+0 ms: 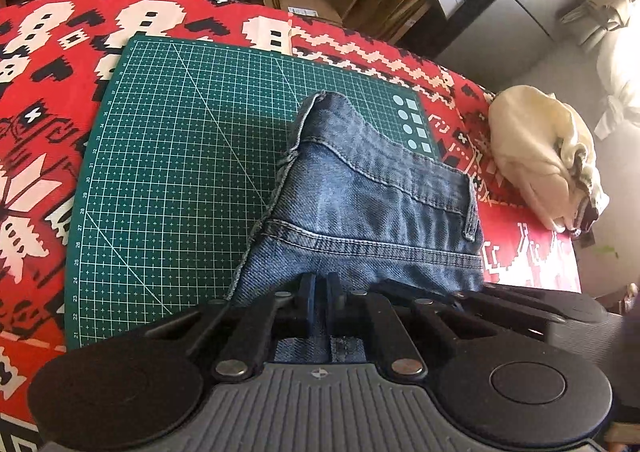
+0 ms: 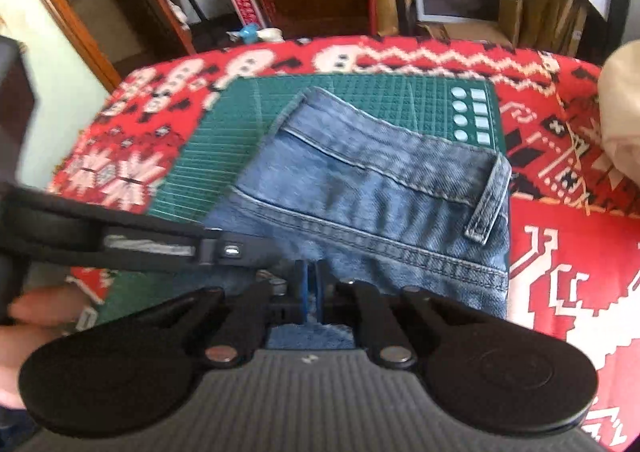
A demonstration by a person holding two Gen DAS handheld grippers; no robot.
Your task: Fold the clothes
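Left claw [image 1: 319,284] is closing its blue pads on the near edge of the jeans [image 1: 360,204], the denim passing between the pads so the hem can be lifted as one layer. Right claw [image 2: 311,272] is pinching the same near edge further along, pads drawn together on the cloth; the two grips are sitting side by side, likely so the edge stays straight while being carried over. The jeans are lying bunched on the green mat [image 1: 180,140], waistband and belt loop [image 2: 486,208] turned toward the right, the far end raised in a small peak. This looks like a fold in progress rather than a finished one. The mat is resting on the red cloth [image 1: 36,100] covering the table, giving a flat gridded base to square the fold against. A cream garment [image 1: 540,160] is waiting well apart at the table's right side, seemingly the next item, unfolded. A hand [image 2: 24,316] is showing blurred at the left of the right view
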